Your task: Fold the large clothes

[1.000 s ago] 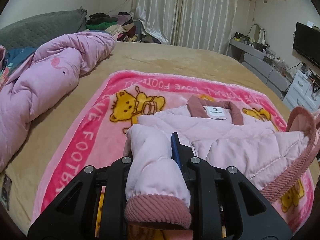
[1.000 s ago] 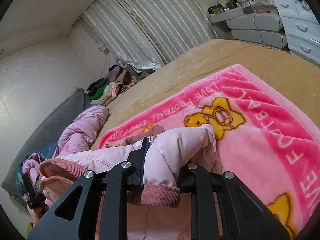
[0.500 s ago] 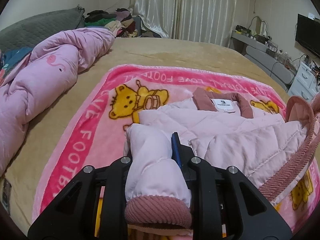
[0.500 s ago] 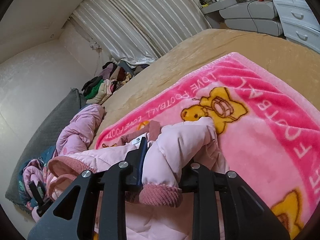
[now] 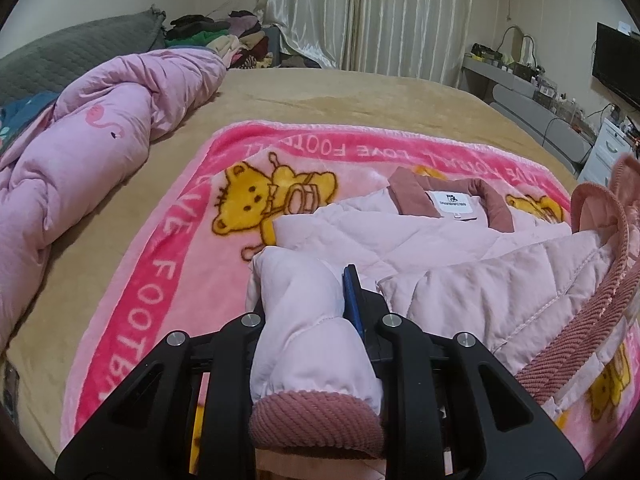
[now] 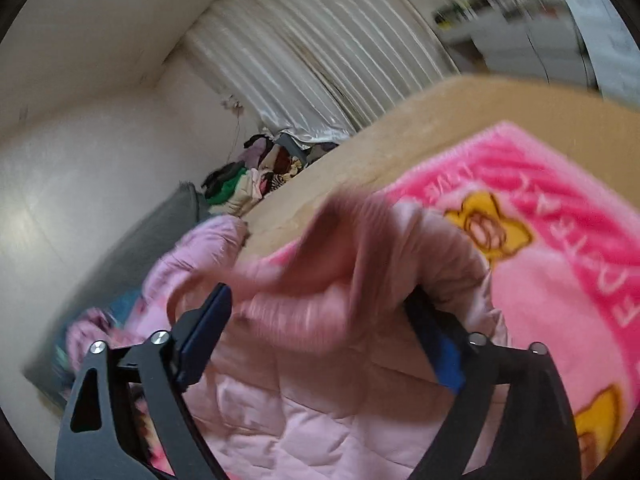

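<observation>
I am looking along both handheld grippers at a pale pink quilted jacket (image 5: 472, 272) lying on a bright pink teddy-bear blanket (image 5: 168, 280), which is spread over a tan bed (image 5: 360, 96).

The left gripper (image 5: 310, 296) has its jaws pinching one sleeve (image 5: 304, 320) just above the ribbed, dusty-rose cuff (image 5: 316, 420), which bulges out toward the camera. The jacket's collar (image 5: 448, 196), with a white label, faces away from me, and a ribbed hem edge (image 5: 592, 336) curls up on the right.

The right wrist view is blurred by motion. There the right gripper (image 6: 320, 320) has its jaws spread wide, with a bunched sleeve (image 6: 360, 256) sitting loosely between them; I cannot tell whether either pad touches the fabric.

I judge the jacket to be light, soft and puffy, with smooth, somewhat slippery shell fabric that slumps when lifted. The ribbed cuffs and hem look grippier and firmer, so they seem the best places to take hold; a pinch on the padding alone could slide off.

A rumpled pink duvet (image 5: 80, 136) lies along the left side of the bed, well apart from the jacket, and a heap of clothes (image 5: 224, 36) sits beyond it near the curtains (image 5: 380, 12).
</observation>
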